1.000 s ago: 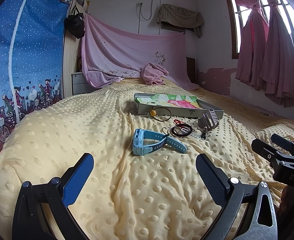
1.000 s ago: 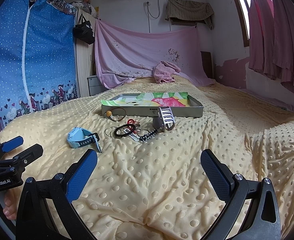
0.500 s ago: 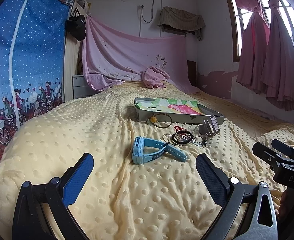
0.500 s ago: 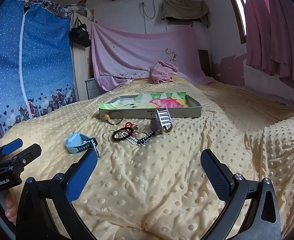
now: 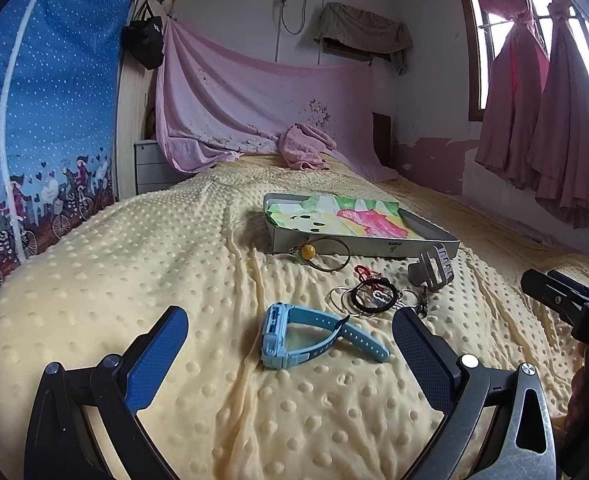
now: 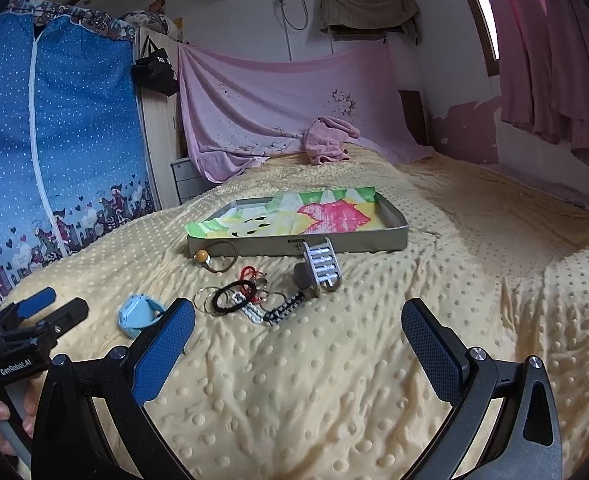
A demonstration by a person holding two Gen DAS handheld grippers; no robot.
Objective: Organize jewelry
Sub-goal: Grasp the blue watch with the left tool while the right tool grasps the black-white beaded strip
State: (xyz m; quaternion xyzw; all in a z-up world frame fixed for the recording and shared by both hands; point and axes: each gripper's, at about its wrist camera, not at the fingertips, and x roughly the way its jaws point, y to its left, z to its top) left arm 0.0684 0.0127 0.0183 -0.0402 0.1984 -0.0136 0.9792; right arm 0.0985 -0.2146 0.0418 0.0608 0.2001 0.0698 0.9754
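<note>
A light blue watch (image 5: 294,336) lies on the yellow bedspread between the tips of my open, empty left gripper (image 5: 290,344); it also shows in the right wrist view (image 6: 138,314). Beyond it lie a pile of rings and black bands (image 5: 370,298), a silver hair claw (image 5: 434,272) and a bangle with an amber bead (image 5: 326,252). A grey tray (image 5: 374,246) lined with colourful paper stands behind them. My right gripper (image 6: 298,340) is open and empty, just short of the pile (image 6: 238,300) and the hair claw (image 6: 322,270).
The dotted yellow bedspread (image 6: 374,380) covers the whole bed. A pink towel (image 5: 304,152) lies at the far end under a draped pink sheet. A blue wardrobe (image 5: 34,120) stands at the left, pink curtains (image 5: 554,120) at the right.
Both grippers have moved forward towards the jewelry. The watch now sits between the left gripper's fingertips. Nothing has been picked up.
</note>
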